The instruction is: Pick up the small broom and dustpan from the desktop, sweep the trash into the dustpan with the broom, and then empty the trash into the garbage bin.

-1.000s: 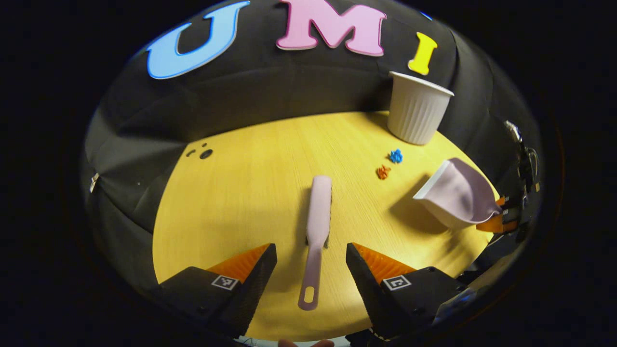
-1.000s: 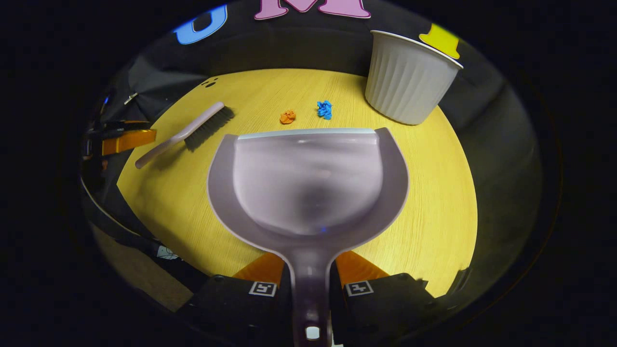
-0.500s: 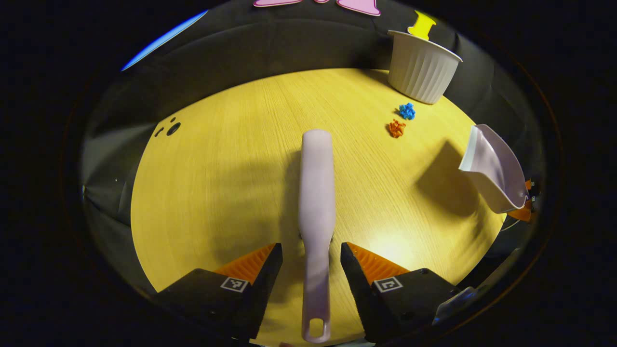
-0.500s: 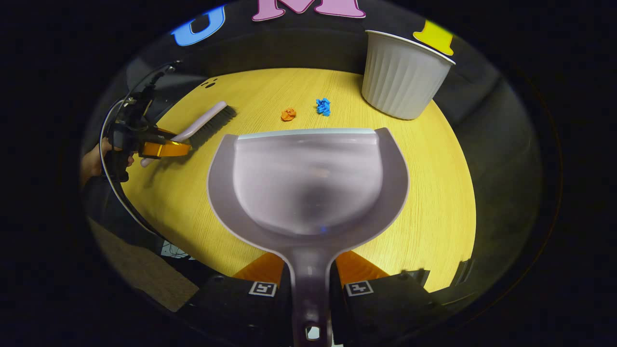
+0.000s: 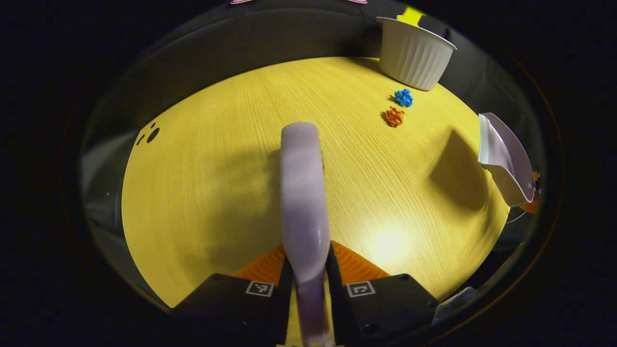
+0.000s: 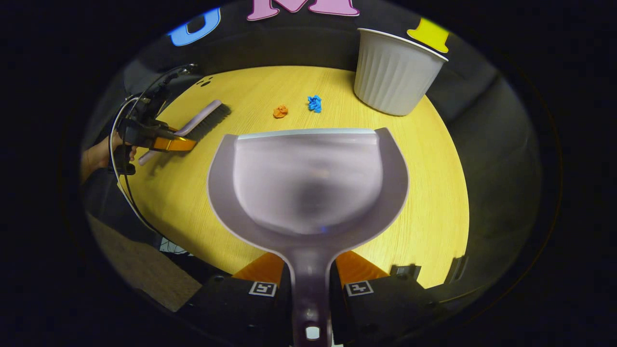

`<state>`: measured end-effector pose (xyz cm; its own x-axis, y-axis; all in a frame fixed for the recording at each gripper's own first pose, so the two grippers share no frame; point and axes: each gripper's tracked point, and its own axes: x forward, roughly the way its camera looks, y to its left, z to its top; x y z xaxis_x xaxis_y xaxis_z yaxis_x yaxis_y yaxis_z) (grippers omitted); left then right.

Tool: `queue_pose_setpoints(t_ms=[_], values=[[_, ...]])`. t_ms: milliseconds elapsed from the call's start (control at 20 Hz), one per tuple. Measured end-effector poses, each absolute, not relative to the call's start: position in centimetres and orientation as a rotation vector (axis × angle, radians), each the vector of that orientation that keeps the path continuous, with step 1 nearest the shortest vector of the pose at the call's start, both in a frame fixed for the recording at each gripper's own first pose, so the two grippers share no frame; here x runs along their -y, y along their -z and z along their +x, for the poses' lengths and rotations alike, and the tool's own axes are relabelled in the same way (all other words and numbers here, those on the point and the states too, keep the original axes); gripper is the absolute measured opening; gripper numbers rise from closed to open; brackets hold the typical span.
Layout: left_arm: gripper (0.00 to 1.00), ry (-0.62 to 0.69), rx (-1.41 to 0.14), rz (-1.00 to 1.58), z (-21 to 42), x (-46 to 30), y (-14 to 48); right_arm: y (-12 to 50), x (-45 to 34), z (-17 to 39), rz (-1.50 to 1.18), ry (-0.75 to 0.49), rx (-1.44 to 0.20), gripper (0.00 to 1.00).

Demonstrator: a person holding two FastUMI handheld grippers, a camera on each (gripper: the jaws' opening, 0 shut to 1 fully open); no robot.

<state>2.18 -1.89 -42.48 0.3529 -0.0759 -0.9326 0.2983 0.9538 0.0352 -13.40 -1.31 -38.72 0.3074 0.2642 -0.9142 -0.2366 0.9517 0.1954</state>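
Since the earlier frames the left tool (image 5: 307, 270) has been closing in along the broom (image 5: 302, 193), and both its fingers are now clenching the lilac handle, where a second ago they were standing apart on either side of it. In the right gripper view that tool (image 6: 166, 143) is sitting at the desk's (image 6: 434, 202) left edge, a hand (image 6: 103, 154) gripping it from behind, with the broom's (image 6: 205, 120) bristles lying on the wood. The right tool (image 6: 308, 277) is grasping the dustpan (image 6: 308, 183) by its handle, pan lifted and facing forward. Beyond the dustpan's lip, orange trash (image 6: 280, 111) and blue trash (image 6: 314, 103) are lying near each other, the white ribbed garbage bin (image 6: 395, 79) standing farther right. The square markers on the fingers are carrying no readable writing.
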Motion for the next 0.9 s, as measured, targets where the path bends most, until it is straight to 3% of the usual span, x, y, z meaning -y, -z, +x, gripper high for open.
queue_pose_setpoints(t_ms=[50, 250, 800, 850, 900], values=[[0.31, 0.239, -1.189, 0.241, 2.2, 1.6, 42.4, 38.8, 1.5, -13.2, 0.016, -0.339, -1.222, 0.33], [0.27, 0.256, -1.160, 0.323, 4.0, 2.3, 41.5, 39.1, 2.3, -12.0, -0.019, -0.388, -1.277, 0.37], [0.27, 0.361, -1.102, 0.410, 14.2, 9.8, 40.4, 42.7, 3.8, -9.1, -0.106, -0.548, -1.428, 0.37], [0.27, 0.368, -1.110, 0.424, 14.9, 10.3, 40.8, 43.1, 3.8, -8.9, -0.111, -0.562, -1.428, 0.33], [0.28, 0.377, -1.115, 0.431, 15.5, 11.0, 41.3, 43.3, 3.8, -8.9, -0.113, -0.577, -1.426, 0.37]])
